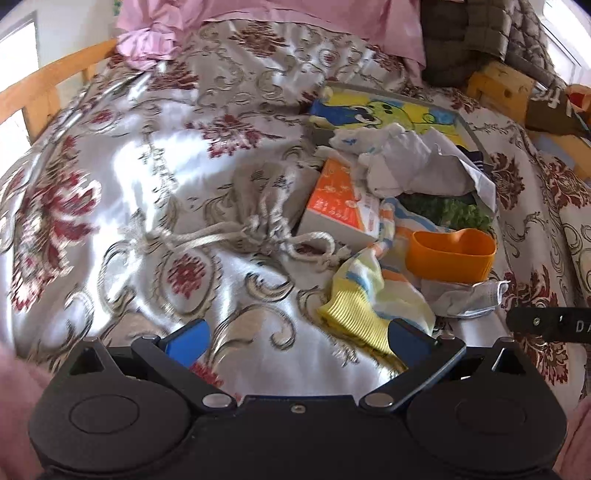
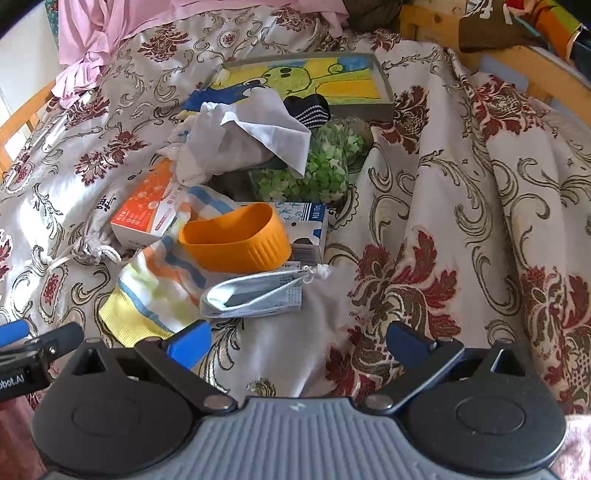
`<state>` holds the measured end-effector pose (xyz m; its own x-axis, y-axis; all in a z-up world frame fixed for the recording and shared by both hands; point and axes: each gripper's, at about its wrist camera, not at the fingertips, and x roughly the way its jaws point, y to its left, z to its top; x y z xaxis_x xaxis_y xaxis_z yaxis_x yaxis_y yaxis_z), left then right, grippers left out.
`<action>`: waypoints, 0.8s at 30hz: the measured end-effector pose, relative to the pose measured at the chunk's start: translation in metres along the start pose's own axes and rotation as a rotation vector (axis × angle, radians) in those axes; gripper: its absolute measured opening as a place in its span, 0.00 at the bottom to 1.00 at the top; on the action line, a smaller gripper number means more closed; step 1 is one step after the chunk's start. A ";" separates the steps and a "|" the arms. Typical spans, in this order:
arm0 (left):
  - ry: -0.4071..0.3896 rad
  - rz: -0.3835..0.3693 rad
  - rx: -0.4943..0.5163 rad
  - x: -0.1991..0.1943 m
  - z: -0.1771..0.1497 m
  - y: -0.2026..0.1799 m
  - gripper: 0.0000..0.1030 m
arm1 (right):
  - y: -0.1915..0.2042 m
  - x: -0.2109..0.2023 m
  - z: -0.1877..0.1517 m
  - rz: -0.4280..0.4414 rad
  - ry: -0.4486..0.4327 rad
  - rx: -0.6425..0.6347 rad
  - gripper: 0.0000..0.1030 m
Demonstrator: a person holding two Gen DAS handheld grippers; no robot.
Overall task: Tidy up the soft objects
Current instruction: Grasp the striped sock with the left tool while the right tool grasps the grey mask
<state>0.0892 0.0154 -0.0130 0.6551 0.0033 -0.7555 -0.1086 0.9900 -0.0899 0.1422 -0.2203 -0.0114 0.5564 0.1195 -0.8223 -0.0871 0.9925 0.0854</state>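
Note:
A pile of things lies on the floral bedspread [image 1: 155,177]. A striped yellow, blue and orange sock [image 1: 365,295] [image 2: 155,291] lies at its near edge. A grey face mask [image 2: 255,295] [image 1: 465,299] lies beside it. A white cloth [image 1: 410,162] [image 2: 240,136] and a dark dotted sock [image 2: 308,109] lie further back. A grey drawstring pouch [image 1: 266,199] [image 2: 98,229] lies to the left. My left gripper [image 1: 297,338] is open, its right finger over the striped sock's cuff. My right gripper [image 2: 299,341] is open and empty, just short of the mask.
An orange cup [image 2: 236,236] [image 1: 448,254], an orange-and-white box [image 1: 332,201] [image 2: 147,212], a blue-and-white carton [image 2: 306,230], a bag of green bits [image 2: 314,166] and a framed cartoon picture [image 2: 306,81] [image 1: 388,110] sit in the pile. Pink bedding [image 1: 258,14] lies behind. Wooden bed rails [image 1: 33,96] edge the bed.

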 end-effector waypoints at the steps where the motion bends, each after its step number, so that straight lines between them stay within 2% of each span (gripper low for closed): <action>1: 0.011 -0.010 0.016 0.003 0.004 -0.002 0.99 | -0.003 0.001 0.002 0.012 -0.003 0.003 1.00; 6: 0.064 -0.082 0.136 0.020 0.019 -0.015 0.99 | -0.012 0.006 0.012 0.074 -0.056 -0.021 1.00; 10: 0.095 -0.151 0.216 0.037 0.023 -0.022 0.99 | -0.004 0.015 0.016 0.112 -0.059 -0.078 1.00; 13: 0.122 -0.216 0.209 0.052 0.024 -0.023 0.99 | -0.003 0.024 0.019 0.164 -0.034 -0.060 1.00; 19: 0.147 -0.298 0.136 0.073 0.028 -0.024 0.96 | -0.012 0.046 0.026 0.262 0.014 0.043 0.97; 24: 0.171 -0.317 0.137 0.085 0.027 -0.027 0.79 | -0.007 0.059 0.027 0.292 0.057 0.043 0.86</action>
<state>0.1686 -0.0075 -0.0572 0.5047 -0.3183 -0.8025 0.1877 0.9478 -0.2578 0.1978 -0.2193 -0.0459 0.4658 0.3998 -0.7894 -0.2011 0.9166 0.3456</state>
